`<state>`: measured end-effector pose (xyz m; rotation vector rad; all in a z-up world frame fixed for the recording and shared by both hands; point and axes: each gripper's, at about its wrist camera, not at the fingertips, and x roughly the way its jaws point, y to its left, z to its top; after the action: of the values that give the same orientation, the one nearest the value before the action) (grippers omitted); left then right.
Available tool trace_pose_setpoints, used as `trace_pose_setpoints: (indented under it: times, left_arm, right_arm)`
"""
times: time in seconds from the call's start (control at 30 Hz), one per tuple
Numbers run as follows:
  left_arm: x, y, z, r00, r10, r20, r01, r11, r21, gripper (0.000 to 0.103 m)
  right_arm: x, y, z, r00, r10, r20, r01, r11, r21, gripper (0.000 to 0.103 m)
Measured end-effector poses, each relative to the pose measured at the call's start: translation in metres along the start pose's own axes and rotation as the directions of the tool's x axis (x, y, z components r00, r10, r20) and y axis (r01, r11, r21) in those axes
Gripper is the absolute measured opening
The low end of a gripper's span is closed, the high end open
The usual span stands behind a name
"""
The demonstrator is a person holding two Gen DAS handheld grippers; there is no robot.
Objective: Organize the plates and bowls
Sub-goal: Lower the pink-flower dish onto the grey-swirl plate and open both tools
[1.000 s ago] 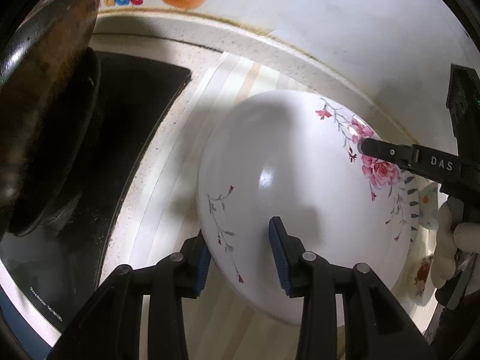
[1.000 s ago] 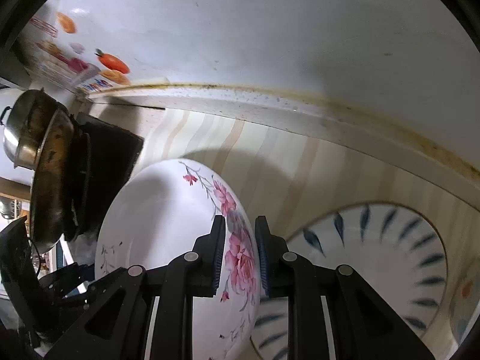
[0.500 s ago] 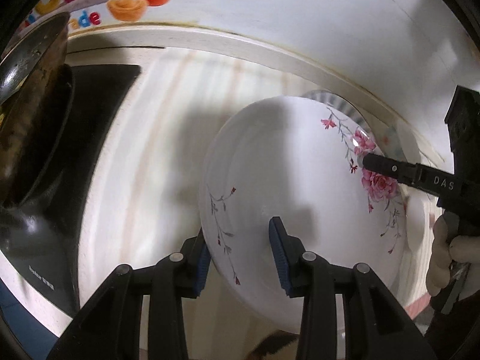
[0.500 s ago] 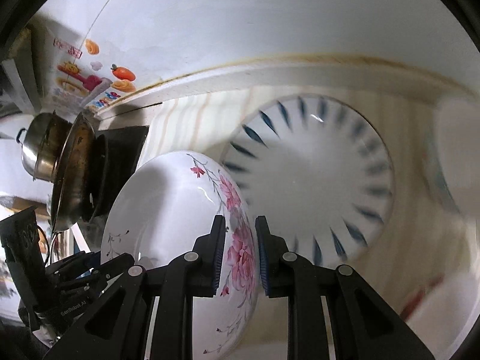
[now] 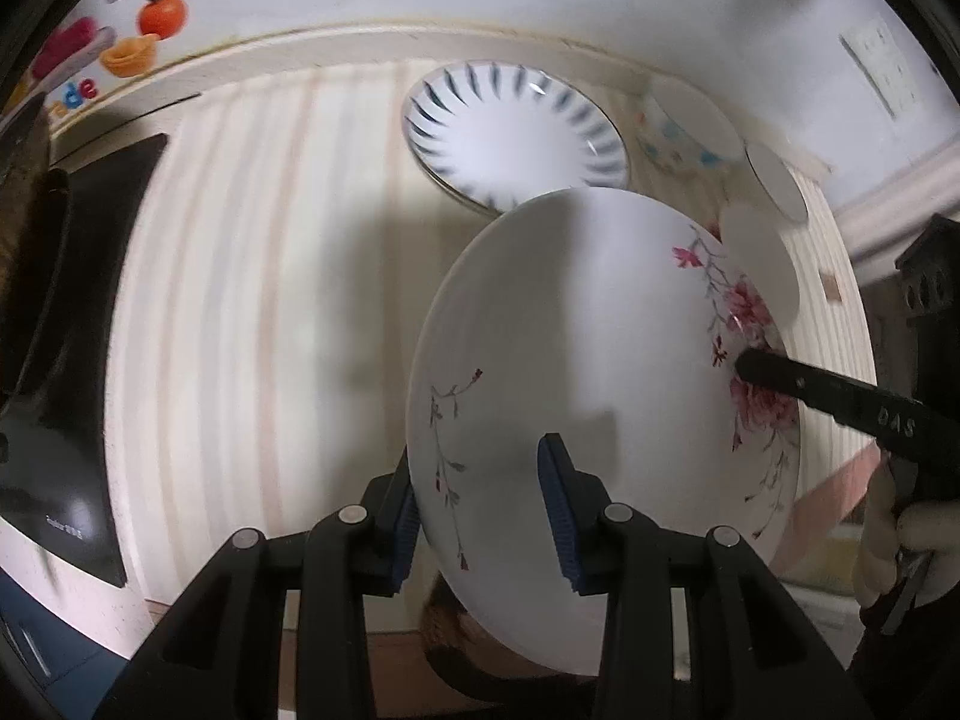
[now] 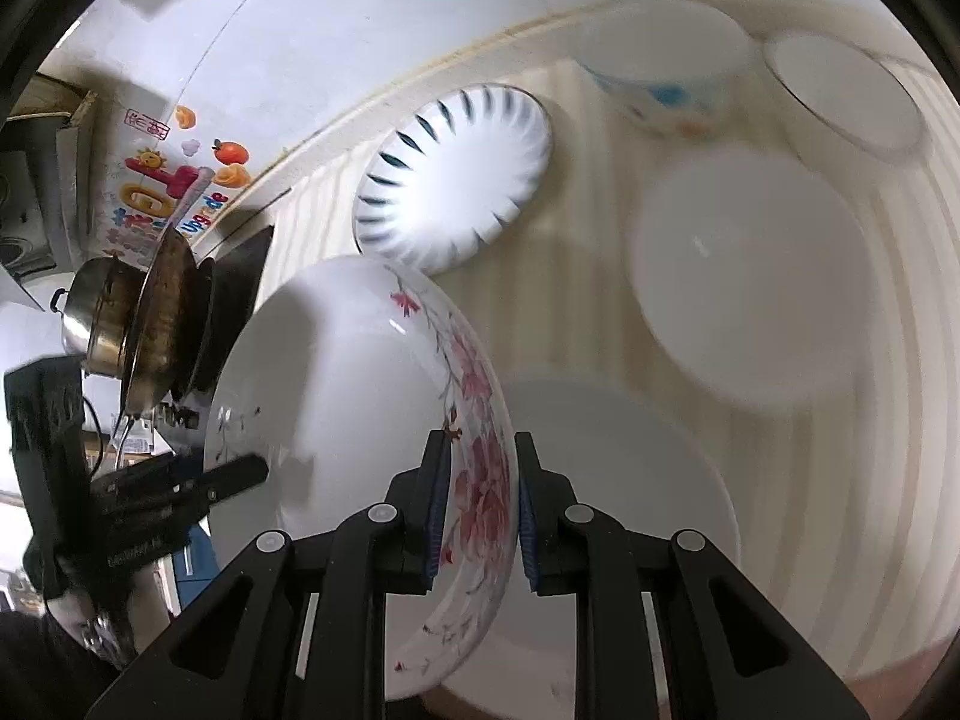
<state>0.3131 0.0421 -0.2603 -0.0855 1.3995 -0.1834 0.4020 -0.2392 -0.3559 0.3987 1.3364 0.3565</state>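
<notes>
Floral plate (image 5: 576, 372), held tilted in the air above the striped worktop (image 5: 252, 276), well clear of its surface. The left gripper (image 5: 480, 516) pinches the plate's near rim, one pad above and one below; the right gripper (image 6: 478, 507) is closed on the opposite, rose-painted rim, so both carry the plate together. Beyond it, toward the back edge of the worktop, lies a blue-striped plate (image 5: 516, 132); to its right stand a bowl with blue and orange marks (image 6: 660, 66) and a small white dish (image 6: 846, 90). Two plain white plates lie nearer: one at mid-worktop (image 6: 756, 282), one directly below the right gripper (image 6: 624, 480). Count: four plates, one bowl, one small dish; the dish's depth cannot be told. The step in hand appears to be carrying the floral plate to a stack. It is done well by keeping both grips level and lowering it flat and centred onto the chosen plate before either grip opens, since a tilted rim may chip or slide.
</notes>
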Motion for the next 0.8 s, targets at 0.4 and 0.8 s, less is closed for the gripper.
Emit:
trace_pose_setpoints:
  times: [0.4,0.8]
  left_arm:
    - [0.043,-0.064,-0.016,0.997,0.039,-0.074,-0.023,0.98,0.198,0.034]
    - [0.071,-0.076,-0.007,0.994,0.047,-0.103,-0.022,0.972,0.234,0.034]
  right_arm:
    - [-0.014,-0.072,-0.068,0.999,-0.045,0.025,0.04,0.987,0.155,0.023]
    - [-0.016,-0.093,-0.076,0.998,-0.059,0.034,0.051,0.978,0.204,0.022]
